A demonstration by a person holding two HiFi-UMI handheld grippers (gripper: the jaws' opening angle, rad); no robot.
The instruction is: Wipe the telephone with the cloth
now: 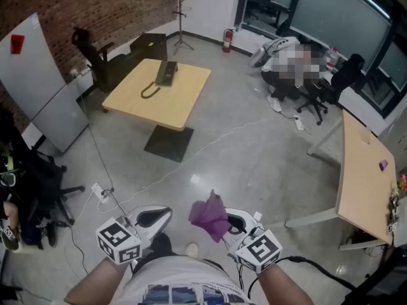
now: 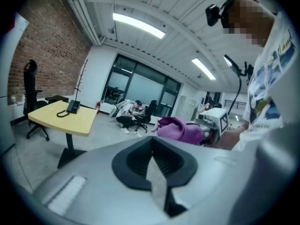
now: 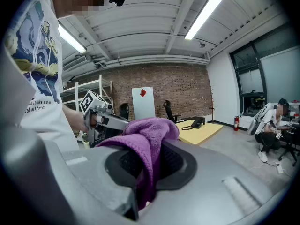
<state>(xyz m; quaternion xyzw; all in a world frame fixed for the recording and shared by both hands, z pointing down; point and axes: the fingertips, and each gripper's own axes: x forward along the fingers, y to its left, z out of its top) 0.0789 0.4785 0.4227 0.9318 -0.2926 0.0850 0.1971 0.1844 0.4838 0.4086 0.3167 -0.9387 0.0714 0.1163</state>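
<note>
Progress: cloth in hand, wiping not begun | right gripper (image 1: pixel 234 225) clamps purple cloth (image 1: pixel 210 216) | left gripper (image 1: pixel 153 218) clenched, empty | telephone (image 1: pixel 166 73) untouched on yellow counter (image 1: pixel 184 103), well apart across the floor

- The room is bright all over. The light comes from long white ceiling lamps (image 2: pixel 138 25) high up.
- The lamps glow so strongly that their edges look washed out.
- The smooth grey floor (image 1: pixel 254 170) shines a little in the head view, with a pale spot of light near the middle.
- Shadows are soft and weak.
- Both gripper views are round with black corners, and straight lines bend near the edges.
- The left gripper (image 2: pixel 152 170) and the right gripper (image 3: pixel 145 172) sit very close to their cameras and look fuzzy along the bottom.
- The purple fluffy cloth (image 3: pixel 150 130) looks clear, and its tiny loops show.
- Far things look small and a bit soft.
</note>
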